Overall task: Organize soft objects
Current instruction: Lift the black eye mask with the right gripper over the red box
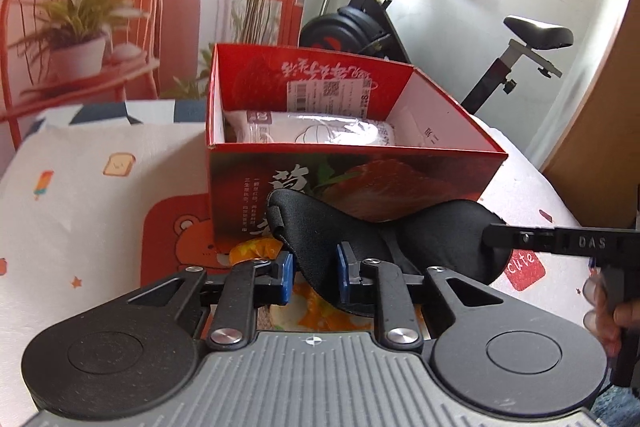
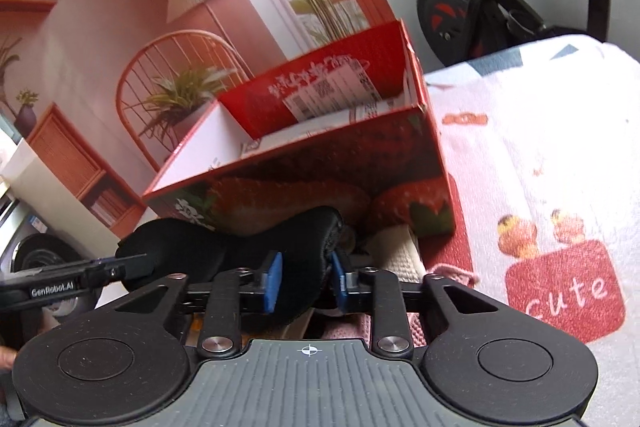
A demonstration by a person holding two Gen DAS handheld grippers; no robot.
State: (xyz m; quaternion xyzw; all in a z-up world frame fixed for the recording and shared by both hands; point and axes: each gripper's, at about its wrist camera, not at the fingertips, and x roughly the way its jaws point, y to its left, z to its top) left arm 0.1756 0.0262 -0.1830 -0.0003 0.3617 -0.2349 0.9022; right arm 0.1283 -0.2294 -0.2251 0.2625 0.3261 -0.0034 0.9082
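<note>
A black padded eye mask [image 1: 320, 223] hangs stretched between both grippers, just in front of an open red strawberry-print box [image 1: 352, 149]. My left gripper [image 1: 315, 273] is shut on the mask's left lobe, with the blue pads [image 1: 286, 277] pressing the fabric. The right gripper [image 1: 492, 237] comes in from the right onto the other lobe. In the right wrist view my right gripper [image 2: 305, 279] is shut on the eye mask [image 2: 304, 239], the left gripper [image 2: 136, 263] reaches it from the left, and the box [image 2: 304, 147] stands right behind.
A white plastic-wrapped pack [image 1: 320, 133] lies inside the box. A white cloth with cartoon prints [image 1: 100, 187] covers the surface. Orange [image 1: 256, 251], beige [image 2: 400, 251] and pink [image 2: 344, 327] soft items lie under the mask. An exercise bike [image 1: 400, 23] stands behind; a wooden panel [image 1: 600, 107] is at right.
</note>
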